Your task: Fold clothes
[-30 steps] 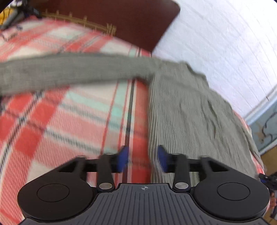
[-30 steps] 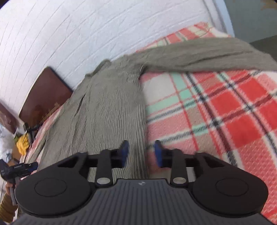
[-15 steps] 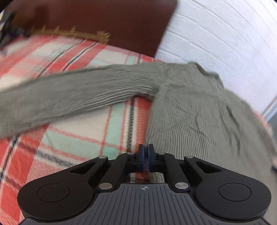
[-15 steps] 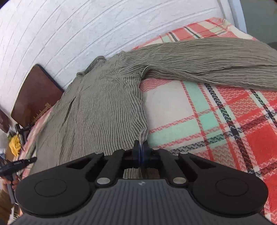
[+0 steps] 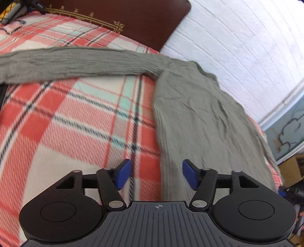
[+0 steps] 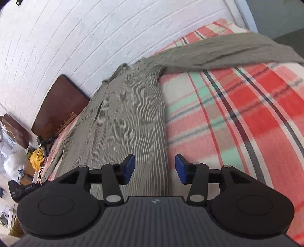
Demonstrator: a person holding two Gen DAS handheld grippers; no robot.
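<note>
- Sweater (image 5: 199, 117), grey-green ribbed knit with long sleeves, spread flat on a plaid blanket (image 5: 76, 121) in red, cream and mint over a bed.
- Body of the garment running from the near edge toward the white brick wall (image 5: 237, 47) on the far side.
- One sleeve (image 5: 72, 62) stretched out to the left in the left wrist view; other sleeve (image 6: 224, 51) stretched out to the right in the right wrist view.
- Left gripper (image 5: 156, 174) released, blue pads (image 5: 123, 173) wide apart after just opening; left side edge of the sweater near the hem lying between them, not pinched, nothing gripped.
- Right gripper (image 6: 154, 168) likewise released, jaws just opened; right side edge of the sweater between the pads, loose on the blanket.
- Dark brown headboard (image 5: 133, 17) with gold trim at the far left of the bed, against the wall.
- Clutter beside the bed at the left of the right wrist view: yellow item (image 6: 37, 158) with black cables, white bags; details too small to tell.
- Near parts of both views blurred.
</note>
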